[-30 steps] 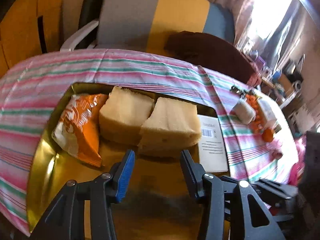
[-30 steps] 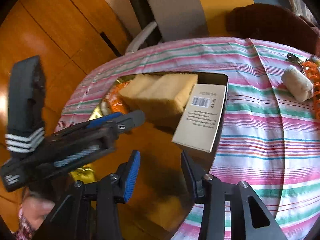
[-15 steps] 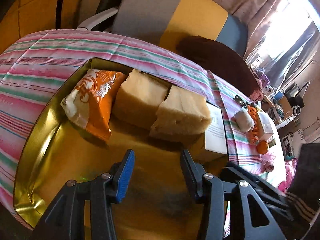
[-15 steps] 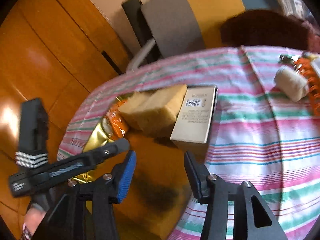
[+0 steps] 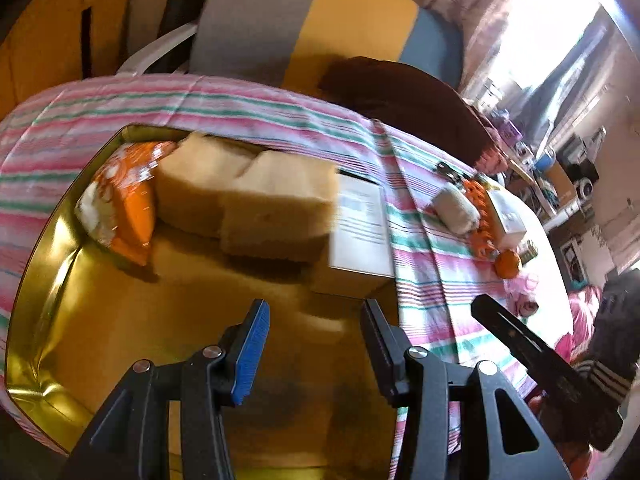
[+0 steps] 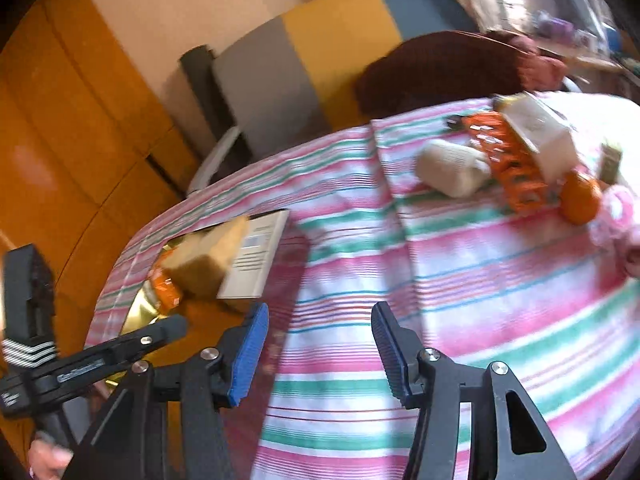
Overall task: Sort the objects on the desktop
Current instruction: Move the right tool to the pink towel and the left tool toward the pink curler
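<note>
A gold metal tray sits on the striped tablecloth. It holds an orange snack bag, two yellow sponges and a white box with a barcode. My left gripper is open and empty above the tray's bare floor. My right gripper is open and empty over the cloth, right of the tray. To the right lie a white cloth roll, an orange packet, a white carton and an orange fruit.
A grey, yellow and blue chair stands behind the table with a dark brown cloth on it. Something pink lies by the fruit. The right gripper's body shows low right in the left wrist view.
My right gripper has swung right, away from the tray and over the cloth toward the cluster of objects. My left gripper stays open over the tray, shifted slightly.
</note>
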`<move>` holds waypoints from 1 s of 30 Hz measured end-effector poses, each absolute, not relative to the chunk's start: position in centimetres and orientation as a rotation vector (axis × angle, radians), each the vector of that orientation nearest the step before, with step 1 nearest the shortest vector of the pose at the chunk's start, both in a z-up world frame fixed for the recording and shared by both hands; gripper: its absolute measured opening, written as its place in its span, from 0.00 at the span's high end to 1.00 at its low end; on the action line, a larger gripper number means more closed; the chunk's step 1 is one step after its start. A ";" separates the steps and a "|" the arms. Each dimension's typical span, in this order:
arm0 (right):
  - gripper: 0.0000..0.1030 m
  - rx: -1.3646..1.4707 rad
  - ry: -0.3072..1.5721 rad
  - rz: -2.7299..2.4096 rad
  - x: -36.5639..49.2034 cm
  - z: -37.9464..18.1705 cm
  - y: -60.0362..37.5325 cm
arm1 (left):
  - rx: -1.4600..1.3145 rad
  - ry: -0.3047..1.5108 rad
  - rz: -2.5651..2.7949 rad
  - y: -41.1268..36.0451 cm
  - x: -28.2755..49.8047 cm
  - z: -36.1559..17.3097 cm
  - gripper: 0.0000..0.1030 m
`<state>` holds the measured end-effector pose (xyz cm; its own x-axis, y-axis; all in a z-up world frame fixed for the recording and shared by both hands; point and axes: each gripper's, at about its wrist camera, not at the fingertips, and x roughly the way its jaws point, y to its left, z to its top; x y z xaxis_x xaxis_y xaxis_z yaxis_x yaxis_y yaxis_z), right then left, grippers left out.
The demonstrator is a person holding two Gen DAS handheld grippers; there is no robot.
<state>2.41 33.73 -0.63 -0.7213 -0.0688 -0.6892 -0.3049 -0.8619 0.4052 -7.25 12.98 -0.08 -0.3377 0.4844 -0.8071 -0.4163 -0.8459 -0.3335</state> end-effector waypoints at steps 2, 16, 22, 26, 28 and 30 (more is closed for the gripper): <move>0.47 -1.098 0.788 2.657 3.3 -1.0 35.1 | -1.339 -0.057 2.184 14.2 -6.6 0.3 0.54; 0.47 -0.994 0.797 2.430 10.6 -2.9 45.0 | -1.291 0.179 2.032 23.5 -1.8 0.4 0.53; 0.47 -0.808 0.872 2.284 14.8 -2.9 50.9 | -1.309 0.207 1.962 25.5 -0.6 -0.3 0.53; 0.42 -0.699 0.935 2.235 14.9 -2.4 55.5 | -1.338 0.205 1.947 26.1 -0.5 -1.0 0.53; 0.41 -0.677 0.971 2.213 14.2 -2.4 57.9 | -1.345 0.206 1.946 26.2 -0.4 -1.2 0.53; 0.41 -0.659 1.046 2.174 13.3 -2.9 60.2 | -1.350 0.214 1.950 26.3 -0.3 -1.3 0.53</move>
<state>13.33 60.24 -2.91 -0.6767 0.3208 -0.6626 -0.7179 -0.4870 0.4974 -0.31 26.30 -1.28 -0.1702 0.4768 -0.8624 -0.6521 -0.7106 -0.2642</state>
